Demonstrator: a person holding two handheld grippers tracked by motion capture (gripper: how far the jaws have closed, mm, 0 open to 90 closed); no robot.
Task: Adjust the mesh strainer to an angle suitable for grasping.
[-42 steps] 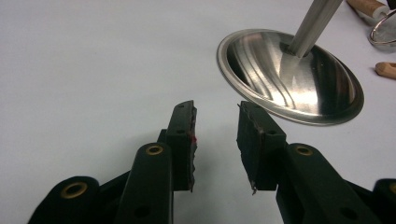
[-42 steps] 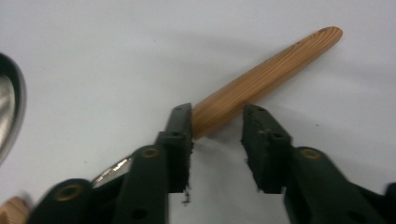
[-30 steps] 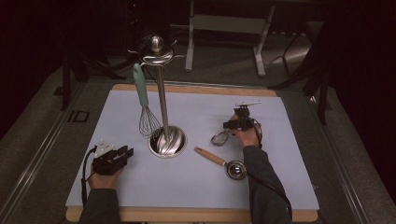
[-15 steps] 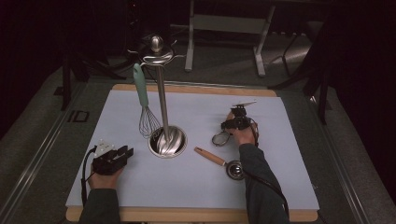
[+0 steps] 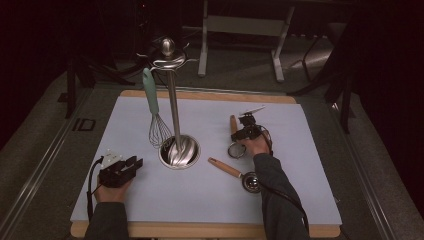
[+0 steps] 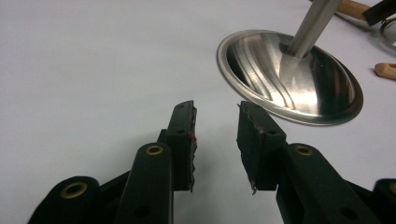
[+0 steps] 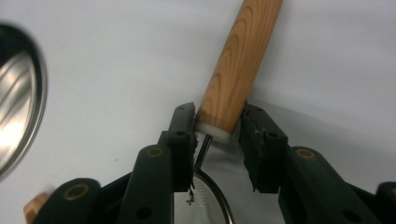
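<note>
The right tongs point(image 7: 217, 128) have just been closing around the strainer point(image 7: 238, 65) handle — square up, squeeze fully before lifting. Left tongs point(image 6: 215, 140) rest apart, empty.

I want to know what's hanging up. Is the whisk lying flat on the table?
No, the whisk hangs by its green handle from the top of the metal stand, with its wires pointing down beside the pole.

You can't tell whether your right gripper point(image 7: 217, 128) presses the strainer's handle point(image 7: 238, 65). The handle's far end runs off the top edge, and the strainer's mesh point(image 7: 205, 205) is cut off below.
</note>
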